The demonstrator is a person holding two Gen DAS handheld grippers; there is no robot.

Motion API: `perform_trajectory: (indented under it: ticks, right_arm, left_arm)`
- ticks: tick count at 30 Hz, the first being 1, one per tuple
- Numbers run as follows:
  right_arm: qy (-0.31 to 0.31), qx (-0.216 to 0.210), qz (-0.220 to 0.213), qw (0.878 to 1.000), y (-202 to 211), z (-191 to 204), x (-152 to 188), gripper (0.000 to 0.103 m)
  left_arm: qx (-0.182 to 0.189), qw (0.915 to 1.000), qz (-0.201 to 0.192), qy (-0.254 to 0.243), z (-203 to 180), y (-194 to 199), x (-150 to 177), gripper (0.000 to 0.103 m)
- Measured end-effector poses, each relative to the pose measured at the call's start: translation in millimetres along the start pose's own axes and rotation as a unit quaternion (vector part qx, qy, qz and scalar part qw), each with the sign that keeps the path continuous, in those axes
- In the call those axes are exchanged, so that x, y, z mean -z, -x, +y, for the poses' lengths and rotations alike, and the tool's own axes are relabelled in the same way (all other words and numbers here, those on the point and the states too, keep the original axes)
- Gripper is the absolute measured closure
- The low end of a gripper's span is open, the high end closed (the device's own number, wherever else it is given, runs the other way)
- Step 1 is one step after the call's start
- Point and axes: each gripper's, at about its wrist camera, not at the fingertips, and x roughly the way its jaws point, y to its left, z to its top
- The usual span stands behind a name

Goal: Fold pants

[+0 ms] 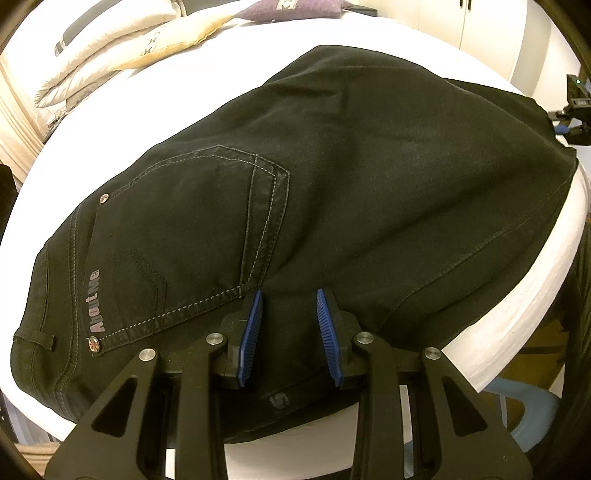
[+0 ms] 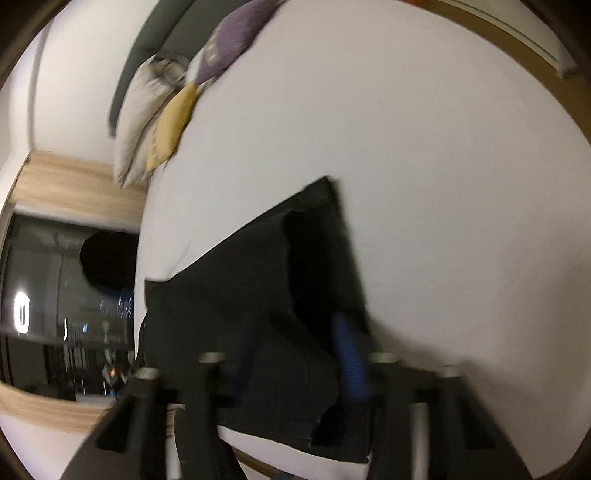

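Black pants [image 1: 332,184] lie spread on the white bed [image 1: 517,295], back pocket and waistband toward the left. My left gripper [image 1: 290,314] is at the near edge of the seat, its blue pads closed on a raised fold of the black fabric. My right gripper [image 1: 565,125] shows small at the far right, at the leg end. In the blurred right wrist view the right gripper [image 2: 295,369] has the leg end of the pants [image 2: 258,295] draped between and over its fingers. One blue pad [image 2: 349,362] is plain, the other mostly covered. Whether they press cannot be told.
Cream pillows [image 1: 110,44] and a purple cushion [image 1: 295,7] lie at the head of the bed. White sheet [image 2: 443,184] stretches beyond the pants. A blue plastic stool [image 1: 524,413] stands beside the bed's near edge. A dark window [image 2: 55,295] lies to the left.
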Motion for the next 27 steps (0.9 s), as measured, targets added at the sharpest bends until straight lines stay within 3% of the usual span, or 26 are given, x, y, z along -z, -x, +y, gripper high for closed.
perform_trajectory:
  ticks: [6, 12, 17, 22, 27]
  right_arm:
    - [0.035, 0.018, 0.001, 0.999, -8, 16, 6, 0.098]
    - [0.056, 0.071, -0.024, 0.996, 11, 24, 6, 0.099]
    - [0.069, 0.074, -0.045, 0.994, 31, 34, -4, 0.100]
    - [0.052, 0.125, -0.011, 0.991, 2, 12, 1, 0.100]
    - [0.021, 0.104, -0.027, 0.994, 4, -5, 5, 0.103]
  left_arm:
    - [-0.002, 1.0000, -0.004, 0.001, 3, 4, 7, 0.073]
    - [-0.023, 0.9997, -0.004, -0.002, -7, 11, 2, 0.073]
    - [-0.028, 0.9996, -0.005, 0.004, -14, 10, -2, 0.073]
    - [-0.032, 0.9995, -0.006, 0.002, -18, 12, -2, 0.072]
    - [-0.046, 0.9988, -0.007, -0.011, -26, 17, -2, 0.072]
